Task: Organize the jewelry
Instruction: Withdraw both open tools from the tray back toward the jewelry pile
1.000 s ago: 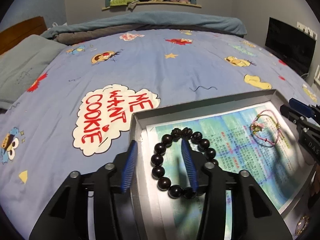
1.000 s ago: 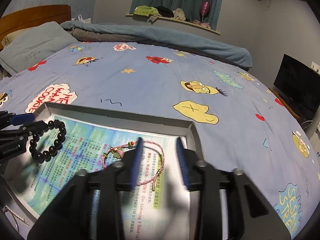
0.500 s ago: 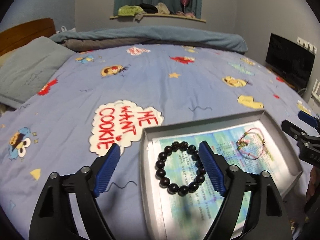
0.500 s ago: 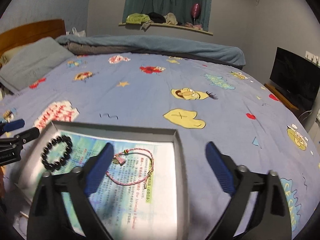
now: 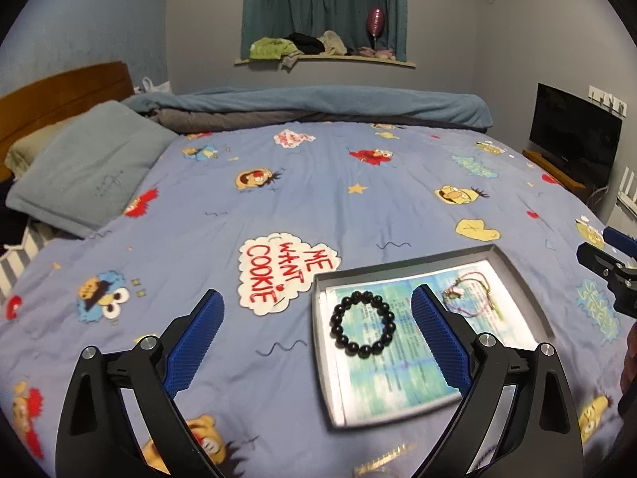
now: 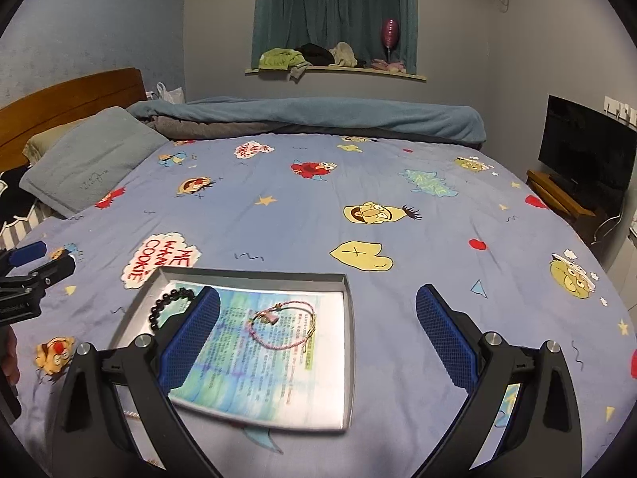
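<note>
A grey tray lined with a printed sheet lies on the bed; it also shows in the right wrist view. In it lie a black bead bracelet at the left, also seen in the right wrist view, and a pink cord bracelet with a small charm, also seen in the right wrist view. My left gripper is open and empty, raised above the tray's left edge. My right gripper is open and empty, raised above the tray's right part.
The blue cartoon-print bedspread spreads all around the tray. A grey pillow lies at the far left, a folded blue blanket at the back. A gold chain lies near the front edge. A TV stands right.
Both grippers opened wide, letting go of the bracelets, and pulled up and back from the tray. The black bead bracelet and the pink cord bracelet now lie free in the tray.
</note>
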A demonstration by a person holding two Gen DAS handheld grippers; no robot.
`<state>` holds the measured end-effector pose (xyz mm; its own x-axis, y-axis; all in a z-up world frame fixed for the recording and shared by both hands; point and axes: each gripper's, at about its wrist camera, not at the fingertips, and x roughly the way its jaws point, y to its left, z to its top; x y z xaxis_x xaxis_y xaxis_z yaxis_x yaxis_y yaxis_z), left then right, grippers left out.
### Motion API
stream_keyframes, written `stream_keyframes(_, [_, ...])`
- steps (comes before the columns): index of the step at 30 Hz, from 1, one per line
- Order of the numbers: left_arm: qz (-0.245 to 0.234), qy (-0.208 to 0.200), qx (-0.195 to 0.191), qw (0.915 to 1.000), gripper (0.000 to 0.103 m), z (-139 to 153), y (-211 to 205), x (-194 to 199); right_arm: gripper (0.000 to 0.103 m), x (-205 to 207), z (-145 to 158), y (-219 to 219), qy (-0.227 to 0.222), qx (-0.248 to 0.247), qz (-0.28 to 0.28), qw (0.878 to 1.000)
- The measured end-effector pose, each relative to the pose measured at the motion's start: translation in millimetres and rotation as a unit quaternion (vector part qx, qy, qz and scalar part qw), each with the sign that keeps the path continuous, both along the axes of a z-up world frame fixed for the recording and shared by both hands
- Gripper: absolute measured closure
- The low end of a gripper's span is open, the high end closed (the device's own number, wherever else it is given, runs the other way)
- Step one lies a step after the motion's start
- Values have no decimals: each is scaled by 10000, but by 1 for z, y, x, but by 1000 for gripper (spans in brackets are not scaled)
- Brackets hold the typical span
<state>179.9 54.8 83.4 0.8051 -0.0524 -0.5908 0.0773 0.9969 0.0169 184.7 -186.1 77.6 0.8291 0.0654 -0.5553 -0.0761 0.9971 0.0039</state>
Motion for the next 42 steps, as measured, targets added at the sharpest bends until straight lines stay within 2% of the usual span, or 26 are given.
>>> stream_keyframes(7, [-92, -227, -10, 9997, 7, 23, 4, -49, 6, -34, 14, -5, 1, -22, 115, 9999])
stream_keyframes(14, [-73, -301, 185, 9993, 7, 26, 1, -85, 6, -67, 14, -9, -26, 11, 180, 9998])
stream_keyframes(18, [-100, -233, 152, 9996, 7, 21, 2, -97, 6, -80, 10, -13, -10, 46, 167, 9998])
stream_keyframes(32, [-95, 229, 347, 9991, 6, -32, 4, -114, 6, -105, -18, -13, 139, -26, 264, 9996])
stream_keyframes(42, [-98, 661, 125, 9977, 6, -76, 9, -110, 6, -112, -51, -17, 339, 33, 326, 9989])
